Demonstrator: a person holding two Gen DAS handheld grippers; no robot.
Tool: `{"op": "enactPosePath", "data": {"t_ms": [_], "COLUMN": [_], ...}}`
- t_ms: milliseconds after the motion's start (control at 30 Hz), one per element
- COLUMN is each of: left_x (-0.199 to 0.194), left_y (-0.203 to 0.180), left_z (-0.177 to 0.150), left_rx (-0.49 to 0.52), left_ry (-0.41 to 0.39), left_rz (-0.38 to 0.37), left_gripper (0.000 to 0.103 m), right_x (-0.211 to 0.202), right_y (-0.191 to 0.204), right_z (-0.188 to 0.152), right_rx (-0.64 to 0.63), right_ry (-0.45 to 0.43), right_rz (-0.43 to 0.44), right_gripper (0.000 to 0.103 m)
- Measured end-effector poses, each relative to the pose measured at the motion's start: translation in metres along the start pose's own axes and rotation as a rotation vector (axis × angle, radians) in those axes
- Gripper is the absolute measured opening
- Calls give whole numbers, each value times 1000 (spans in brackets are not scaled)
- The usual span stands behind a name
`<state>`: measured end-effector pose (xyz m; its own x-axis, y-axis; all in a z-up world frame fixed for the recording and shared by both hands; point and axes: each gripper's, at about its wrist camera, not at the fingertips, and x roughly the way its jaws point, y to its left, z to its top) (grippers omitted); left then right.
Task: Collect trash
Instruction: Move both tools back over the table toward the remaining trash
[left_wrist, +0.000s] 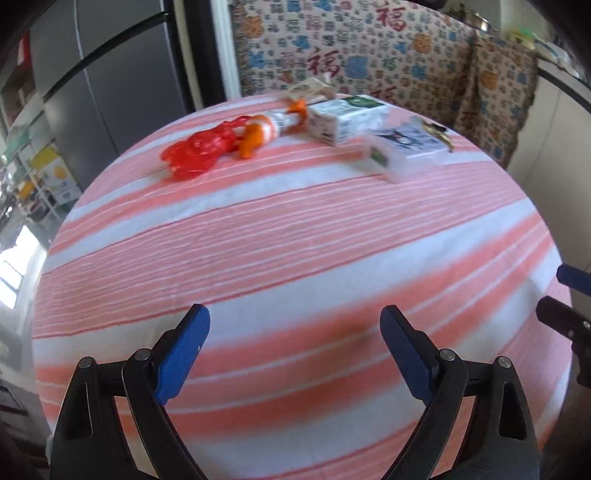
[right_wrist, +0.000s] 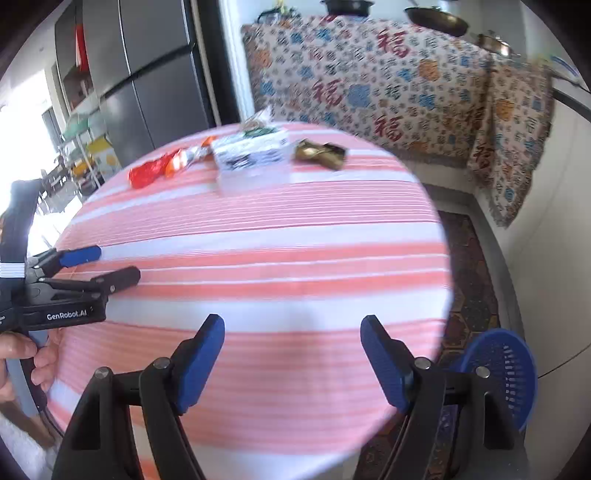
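Trash lies at the far side of a round table with a pink-and-white striped cloth (left_wrist: 258, 240): a crumpled red wrapper (left_wrist: 199, 149), an orange-and-white wrapper (left_wrist: 266, 129), a white-and-green carton (left_wrist: 347, 120), a small blurred clear box (left_wrist: 384, 158) and a gold-brown wrapper (right_wrist: 321, 153). My left gripper (left_wrist: 295, 332) is open and empty over the near part of the table. My right gripper (right_wrist: 291, 343) is open and empty near the table's right front edge. The left gripper also shows in the right wrist view (right_wrist: 107, 264), held in a hand.
A blue plastic basket (right_wrist: 506, 373) stands on the floor right of the table. A patterned cloth (right_wrist: 388, 81) covers furniture behind the table. A dark fridge (right_wrist: 147, 74) stands at the back left. A patterned rug (right_wrist: 465, 277) lies on the floor.
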<state>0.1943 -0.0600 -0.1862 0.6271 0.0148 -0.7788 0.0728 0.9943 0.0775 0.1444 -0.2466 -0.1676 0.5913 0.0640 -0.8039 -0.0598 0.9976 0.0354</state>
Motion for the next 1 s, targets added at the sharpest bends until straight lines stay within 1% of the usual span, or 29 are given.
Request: {"op": "enactPosePath", "data": {"t_ms": [100,133,167,200,233,267,300,633,1000], "left_x": [10,15,18,19,20,20,20,22,22], "left_y": [22,26,32,34,33,31,28,31,31], "left_z": [4,4,5,5,5,6,5,5,5], "left_rx": [-36,-51,-73,-78,-72,-63,-62,-66,-68], "left_ry": [1,19,24,27,31,34,34,33,33], "left_rz": [14,3,-22,-28,-27,-18,-15,-17,-16], "left_gripper": [94,96,101,102,102,103,103,103,103], "right_x": [32,41,49,56,61,63,67,68,69], "right_y": [31,39,45,49,55,57,60,58,56], "right_z": [16,20,24,26,22,22,22,26,26], "right_rx": [-3,1,6,16,27,23,15,20,20], "right_ry": [45,45,45,51,47,26,22,24,26], "right_rz": [-19,-36,-45,-49,-61,-87,-102,-106,-104], "right_gripper": [78,78,78,78,81,81,83,86,87]}}
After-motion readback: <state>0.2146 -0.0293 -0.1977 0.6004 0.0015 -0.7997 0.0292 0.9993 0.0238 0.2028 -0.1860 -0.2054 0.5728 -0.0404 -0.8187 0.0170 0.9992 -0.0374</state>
